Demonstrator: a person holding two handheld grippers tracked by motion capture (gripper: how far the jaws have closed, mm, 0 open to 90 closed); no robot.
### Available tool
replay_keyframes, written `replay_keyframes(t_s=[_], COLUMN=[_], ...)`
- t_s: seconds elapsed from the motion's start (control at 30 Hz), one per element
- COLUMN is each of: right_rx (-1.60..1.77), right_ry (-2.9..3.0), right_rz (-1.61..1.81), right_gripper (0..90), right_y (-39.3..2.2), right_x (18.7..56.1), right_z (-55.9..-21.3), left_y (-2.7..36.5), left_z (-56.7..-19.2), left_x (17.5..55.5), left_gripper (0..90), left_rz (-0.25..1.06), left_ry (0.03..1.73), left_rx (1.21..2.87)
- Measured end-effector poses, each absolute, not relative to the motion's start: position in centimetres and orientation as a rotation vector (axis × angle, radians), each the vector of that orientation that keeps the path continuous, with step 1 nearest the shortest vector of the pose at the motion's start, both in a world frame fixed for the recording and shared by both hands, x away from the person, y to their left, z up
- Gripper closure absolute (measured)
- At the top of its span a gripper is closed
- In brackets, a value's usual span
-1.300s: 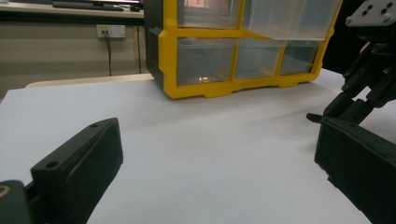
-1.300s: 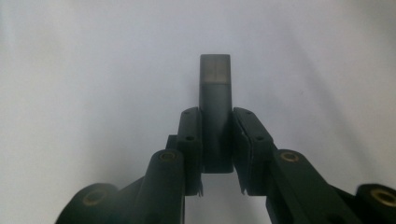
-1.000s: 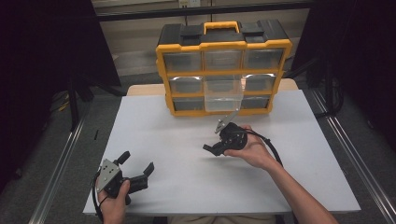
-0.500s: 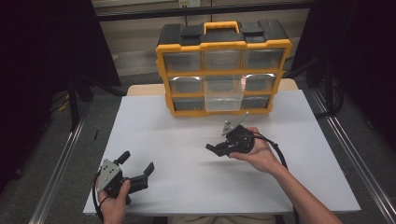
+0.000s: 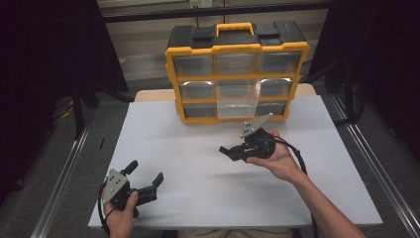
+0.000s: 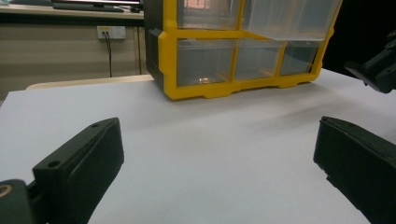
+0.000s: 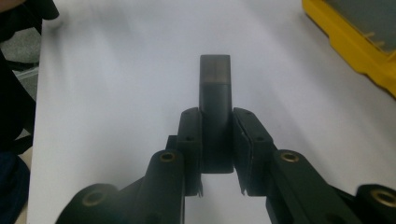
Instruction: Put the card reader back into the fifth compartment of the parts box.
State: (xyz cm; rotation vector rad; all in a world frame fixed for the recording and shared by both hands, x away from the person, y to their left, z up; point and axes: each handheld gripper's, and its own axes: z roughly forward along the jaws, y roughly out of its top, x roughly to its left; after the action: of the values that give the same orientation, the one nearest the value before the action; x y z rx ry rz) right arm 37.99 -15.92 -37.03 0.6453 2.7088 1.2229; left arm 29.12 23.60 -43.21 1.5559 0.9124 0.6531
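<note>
The right gripper [image 7: 215, 140], held above the white table [image 5: 198, 148] in front of a yellow drawer organizer [image 5: 237, 74], clamps a small dark rectangular block [image 7: 215, 100] whose lower end is hidden between the pads. The left gripper [image 5: 146, 184] rests near the table's front left corner, jaws spread wide and empty. In the high view the block is too small to make out.

The dark block [image 7: 215, 112] clamped in the right gripper [image 7: 215, 140] has its lower end hidden between the pads — what it is cannot be told. The organizer [image 6: 243, 46] is cut off at twelve o'clock in the left gripper view — its drawer contents are unreadable.
</note>
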Motion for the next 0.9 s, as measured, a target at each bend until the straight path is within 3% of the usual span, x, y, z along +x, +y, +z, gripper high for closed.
replay_keyframes(t_s=[0.9], right_rx=[0.594], right_ry=[2.611], right_rz=[1.311], right_gripper=[73.9], right_y=[-16.4], right_x=[38.6], right_z=[-32.1], left_y=[23.7], left_z=[-43.2], left_x=[29.1], left_gripper=[1.7], left_rz=[0.654], left_ry=[0.913], left_rx=[1.552])
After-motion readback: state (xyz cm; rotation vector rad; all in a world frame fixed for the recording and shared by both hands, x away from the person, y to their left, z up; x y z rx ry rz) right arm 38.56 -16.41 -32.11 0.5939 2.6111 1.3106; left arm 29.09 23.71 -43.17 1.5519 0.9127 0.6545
